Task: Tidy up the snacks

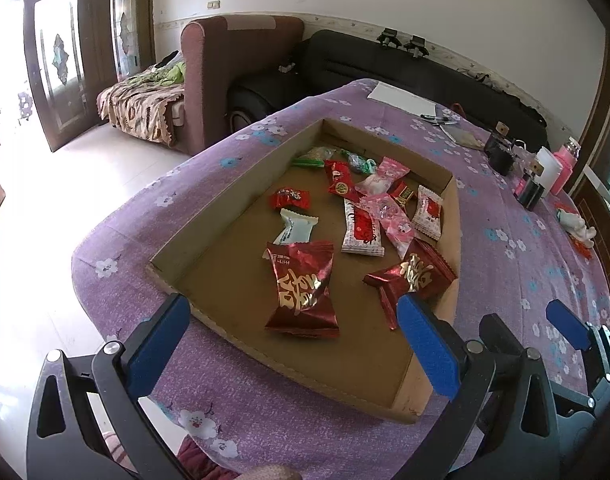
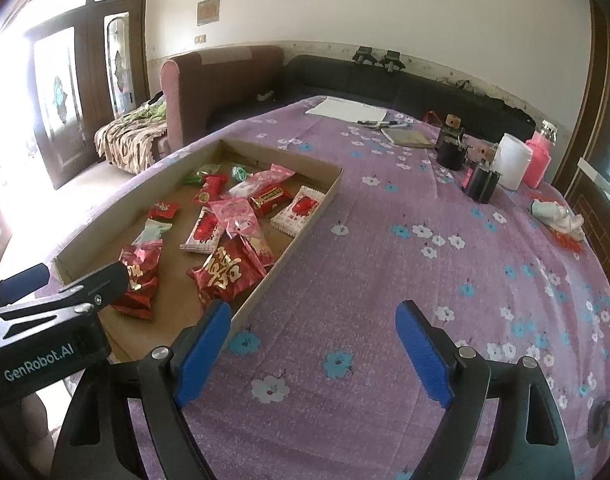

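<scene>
A shallow cardboard tray (image 1: 233,200) lies on the purple flowered tablecloth (image 2: 385,240) and holds several wrapped snacks. Nearest are two large red foil packets (image 1: 301,288) (image 1: 413,276). Behind them lie white-and-red packets (image 1: 361,232), pink packets (image 1: 393,220), a pale mint packet (image 1: 295,228), a small red sweet (image 1: 290,199) and green sweets (image 1: 357,160). My left gripper (image 1: 293,340) hovers open over the tray's near edge, with nothing pressed between its blue pads. My right gripper (image 2: 313,350) stands open over bare cloth, just right of the tray (image 2: 305,232).
At the table's far right stand a white jar (image 2: 513,160), a pink bottle (image 2: 539,156) and black containers (image 2: 481,184). Paper, pens and a notebook (image 2: 405,136) lie at the back, and a crumpled cloth (image 2: 561,216) at the right. The table edge drops off left of the tray; sofas stand beyond.
</scene>
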Motion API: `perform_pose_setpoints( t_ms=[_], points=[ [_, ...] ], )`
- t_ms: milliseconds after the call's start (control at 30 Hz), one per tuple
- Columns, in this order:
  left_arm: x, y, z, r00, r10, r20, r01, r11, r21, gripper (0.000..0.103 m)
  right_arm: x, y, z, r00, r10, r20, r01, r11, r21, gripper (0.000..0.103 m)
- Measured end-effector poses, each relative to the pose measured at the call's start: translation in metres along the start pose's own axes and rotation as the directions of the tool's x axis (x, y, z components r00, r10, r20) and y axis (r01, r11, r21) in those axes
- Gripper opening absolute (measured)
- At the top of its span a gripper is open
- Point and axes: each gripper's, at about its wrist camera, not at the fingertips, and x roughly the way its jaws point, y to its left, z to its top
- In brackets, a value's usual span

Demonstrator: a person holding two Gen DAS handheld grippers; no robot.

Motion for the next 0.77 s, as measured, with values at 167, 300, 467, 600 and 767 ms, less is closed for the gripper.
perform_pose_setpoints(
  t_ms=[167,300,467,600,767],
  points=[
    [0.000,-0.001,0.001,1.000,0.012,-0.001,-0.012,1.000,-0.001,0.103,0.003,-0.004,-0.003,1.000,0.008,-0.016,-0.008,1.000,0.004,0.086],
    [0.000,-0.007,0.004,1.000,0.016,-0.004,-0.016,1.000,0.013,0.103,0.002,-0.007,-0.004,1.000,0.021,-0.012,-0.021,1.000,-0.001,0.086],
    [-0.005,-0.017,0.016,0.999,0.026,0.026,-0.027,0.999,0.036,0.103,0.001,-0.014,-0.003,1.000,0.028,-0.004,-0.028,1.000,0.000,0.086],
    [-0.011,-0.033,0.024,0.998,0.042,0.054,-0.045,0.997,0.059,0.103,-0.003,-0.029,0.000,0.999,0.029,0.014,-0.029,0.999,0.037,0.086],
    [-0.016,-0.072,0.026,0.998,0.019,0.066,-0.027,0.992,0.127,0.103,-0.004,-0.061,0.001,0.999,0.036,0.022,-0.038,0.994,0.106,0.086]
  ],
)
